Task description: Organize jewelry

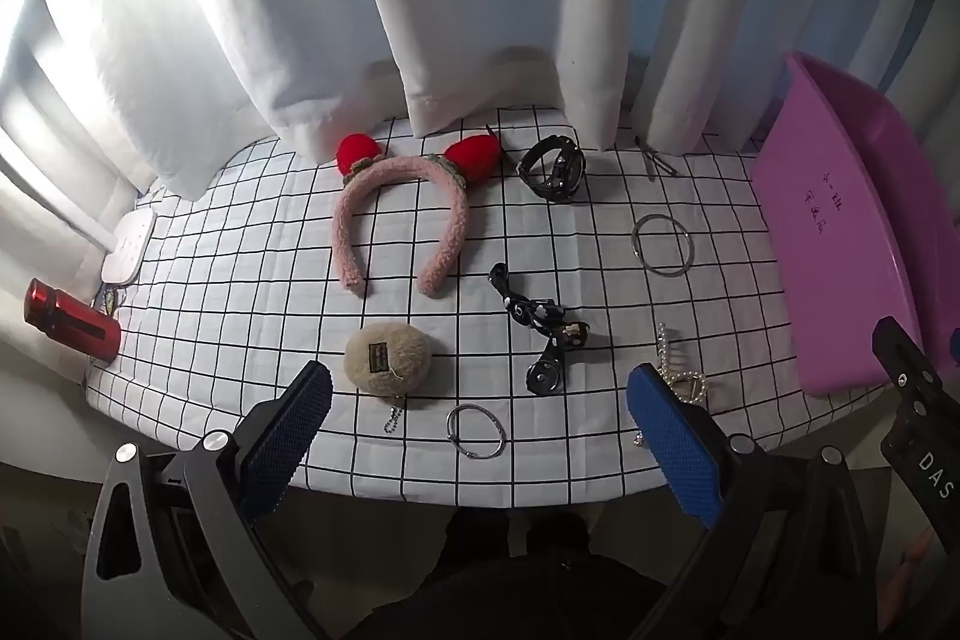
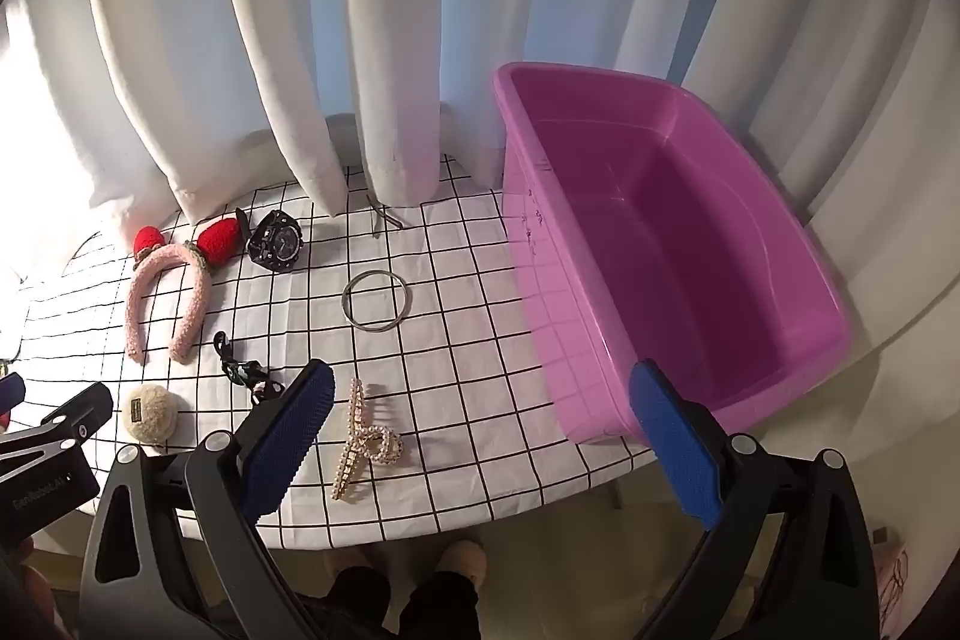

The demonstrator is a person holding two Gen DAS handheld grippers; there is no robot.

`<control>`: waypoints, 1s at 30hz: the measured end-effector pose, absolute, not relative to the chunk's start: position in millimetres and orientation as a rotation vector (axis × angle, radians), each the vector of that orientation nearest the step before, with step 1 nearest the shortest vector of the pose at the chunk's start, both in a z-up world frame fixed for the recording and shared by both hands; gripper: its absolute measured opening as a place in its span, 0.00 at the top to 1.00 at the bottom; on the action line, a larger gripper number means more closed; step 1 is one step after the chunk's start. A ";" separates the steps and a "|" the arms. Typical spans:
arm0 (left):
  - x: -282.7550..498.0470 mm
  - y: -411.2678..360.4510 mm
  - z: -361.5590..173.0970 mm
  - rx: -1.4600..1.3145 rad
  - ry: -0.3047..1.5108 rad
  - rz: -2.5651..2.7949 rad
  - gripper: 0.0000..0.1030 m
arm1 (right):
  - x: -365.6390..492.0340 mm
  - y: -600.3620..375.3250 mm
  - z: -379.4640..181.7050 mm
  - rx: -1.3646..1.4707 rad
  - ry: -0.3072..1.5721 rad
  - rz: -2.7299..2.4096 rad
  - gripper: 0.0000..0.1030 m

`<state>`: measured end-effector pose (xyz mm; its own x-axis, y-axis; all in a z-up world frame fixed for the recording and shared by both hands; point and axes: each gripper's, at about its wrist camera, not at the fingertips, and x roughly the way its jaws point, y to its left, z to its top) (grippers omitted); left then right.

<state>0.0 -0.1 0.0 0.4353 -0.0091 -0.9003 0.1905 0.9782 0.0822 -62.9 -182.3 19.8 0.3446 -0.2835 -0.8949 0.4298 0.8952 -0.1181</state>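
So nothing's been picked up yet as far as I can tell. Left wrist view first: the left tool [image 1: 477,421] hangs over the near edge of the surface [image 1: 240,244] with its blue pads spread wide and nothing between them. Spread across the middle of the frame are the pink headband [image 1: 399,214] with red ears, a black watch [image 1: 552,169] to its right, a big silver bangle [image 1: 662,244] further right, a polka-dot hair tie [image 1: 531,310], a fuzzy beige pouch [image 1: 388,357] at lower centre, and a smaller ring [image 1: 476,430] right near the bottom between the pads. The purple bin [image 1: 840,232] sits at the right edge, with a red bottle [image 1: 72,319] at far left. Right wrist view: the right tool [image 2: 480,430] is also wide open and holding nothing, with the pearl claw clip [image 2: 366,439] just right of its left pad at lower centre, and the bin filling the right half, looking empty inside. What I'd worry about: the thin bangles lie flat on the cloth, so the pads could skate over them or bunch up the cloth. The pouch's little chain could snag too, and the clip might spring sideways if pinched on its teeth.
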 end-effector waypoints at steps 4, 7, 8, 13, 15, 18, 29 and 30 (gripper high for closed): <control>0.1 0.0 -0.1 0.175 1.117 -0.130 0.06 | -63.7 -182.2 19.6 0.147 1.127 -0.467 0.09; 0.9 -0.4 -1.0 0.181 1.123 -0.129 0.06 | -63.4 -182.2 18.8 0.147 1.130 -0.466 0.09; 1.2 -0.6 -1.2 0.182 1.124 -0.129 0.06 | -63.5 -182.2 18.6 0.147 1.130 -0.465 0.09; 3.3 2.5 1.5 0.175 1.123 -0.128 0.06 | -63.3 -180.6 19.6 0.148 1.131 -0.463 0.09; 4.3 3.0 2.5 0.174 1.123 -0.128 0.06 | -63.9 -179.5 17.1 0.146 1.132 -0.464 0.09; 6.1 3.6 4.3 0.172 1.123 -0.128 0.06 | -63.0 -181.8 17.6 0.150 1.132 -0.463 0.09; 1.7 2.3 -2.7 0.169 1.120 -0.126 0.06 | -59.9 -181.3 18.0 0.147 1.134 -0.463 0.09; 1.7 2.3 -3.1 0.169 1.120 -0.127 0.06 | -59.9 -181.3 18.0 0.147 1.134 -0.463 0.09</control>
